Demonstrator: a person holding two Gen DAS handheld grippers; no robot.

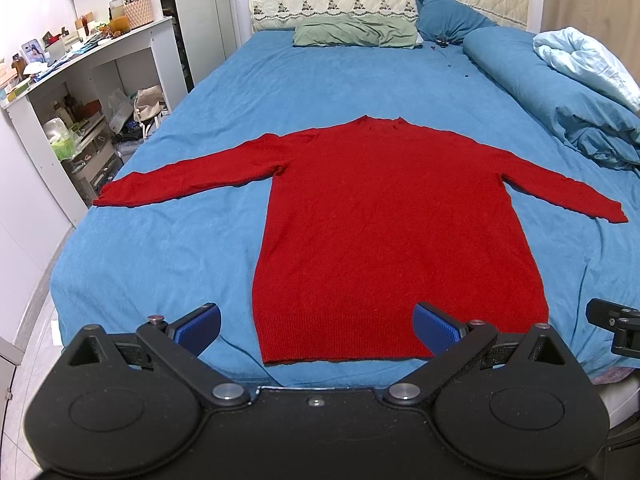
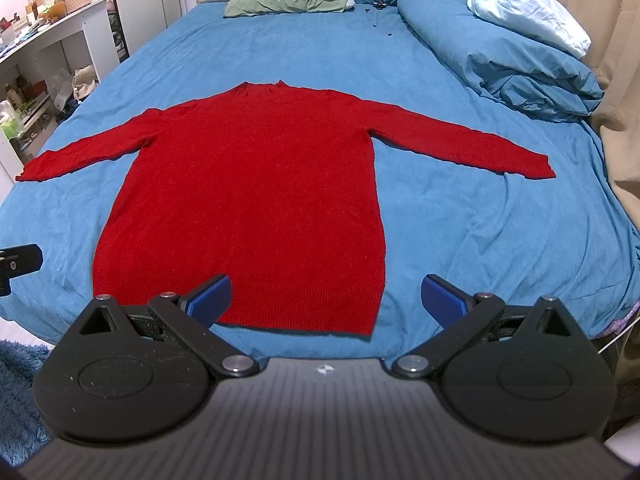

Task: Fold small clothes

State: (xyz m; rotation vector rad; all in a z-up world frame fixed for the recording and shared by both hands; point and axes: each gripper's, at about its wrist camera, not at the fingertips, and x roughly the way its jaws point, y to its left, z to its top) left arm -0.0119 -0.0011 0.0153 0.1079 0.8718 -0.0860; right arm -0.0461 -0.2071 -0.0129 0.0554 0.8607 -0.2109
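Note:
A red long-sleeved sweater lies flat on the blue bed sheet, both sleeves spread out sideways, collar toward the headboard, hem nearest me. My left gripper hovers open over the hem's left part, nothing between its blue pads. My right gripper is open above the hem's right corner, also holding nothing. The tip of the right gripper shows at the left wrist view's right edge, and the left gripper's edge shows in the right wrist view.
A rolled blue duvet with a pale blue blanket lies along the bed's right side. A green pillow and a blue pillow sit by the headboard. Cluttered white shelves stand left of the bed. A curtain hangs at right.

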